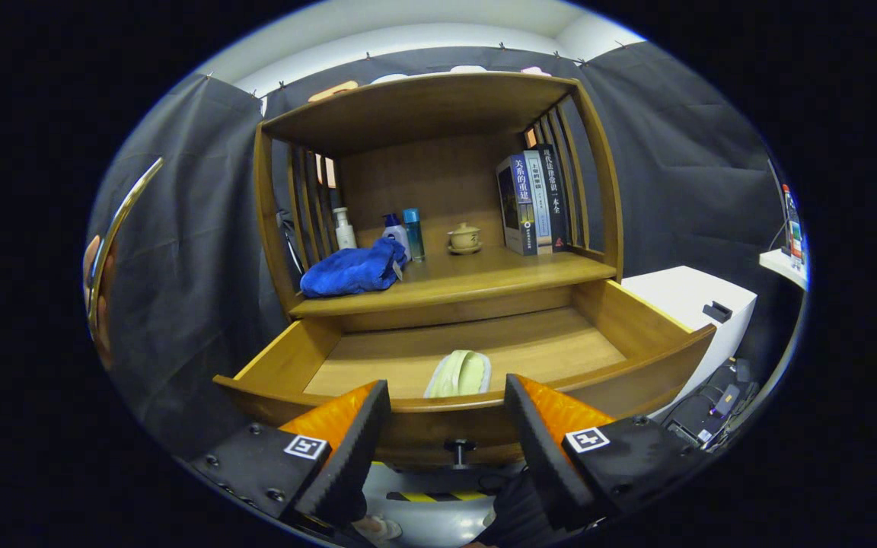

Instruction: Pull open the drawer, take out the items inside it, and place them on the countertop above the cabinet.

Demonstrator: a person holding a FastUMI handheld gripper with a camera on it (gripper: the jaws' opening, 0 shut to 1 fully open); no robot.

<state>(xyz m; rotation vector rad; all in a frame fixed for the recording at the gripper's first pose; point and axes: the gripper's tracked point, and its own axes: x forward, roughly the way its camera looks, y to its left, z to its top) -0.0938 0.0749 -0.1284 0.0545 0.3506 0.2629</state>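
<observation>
The wooden drawer (636,320) of the cabinet stands pulled out toward me. A pale green and white item (460,374) lies inside it, against the front wall. My gripper (446,426) hovers open above the drawer's front edge, with nothing between its fingers. The drawer's small knob (457,449) shows below, in the gap between the fingers. On the countertop (499,270) above the drawer rests a crumpled blue cloth (353,270), left of centre.
At the back of the countertop stand a white bottle (344,228), a spray bottle (394,227), a blue bottle (413,233) and a small lidded cup (464,237). Books (534,202) stand upright at its right. A white box (693,301) sits right of the cabinet.
</observation>
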